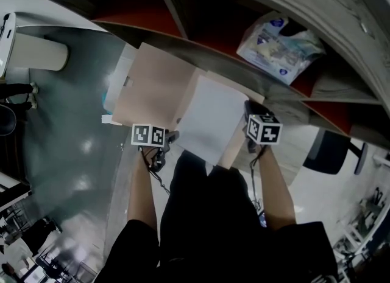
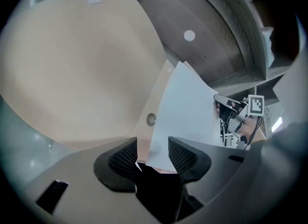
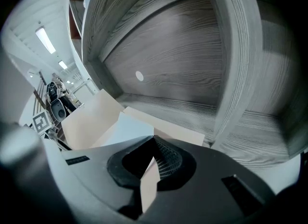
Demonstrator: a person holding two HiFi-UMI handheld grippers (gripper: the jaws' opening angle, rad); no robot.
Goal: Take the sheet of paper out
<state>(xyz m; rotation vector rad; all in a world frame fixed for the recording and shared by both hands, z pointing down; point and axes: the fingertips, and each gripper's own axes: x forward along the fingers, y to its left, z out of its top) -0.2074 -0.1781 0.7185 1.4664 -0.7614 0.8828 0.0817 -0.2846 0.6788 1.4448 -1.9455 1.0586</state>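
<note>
This is looking like an open office or lab hall, where grey wood-grain shelving (image 3: 183,49) is standing on a glossy grey floor (image 1: 67,129) and strip lights (image 3: 44,40) are running along the ceiling.

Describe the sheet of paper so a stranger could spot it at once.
Find the grey wooden shelf; in front of it is an open tan folder. The sheet lies on the folder's right half, its near corner between the open jaws of the left gripper. Unlike the tan folder around it, it is plain white.
</note>
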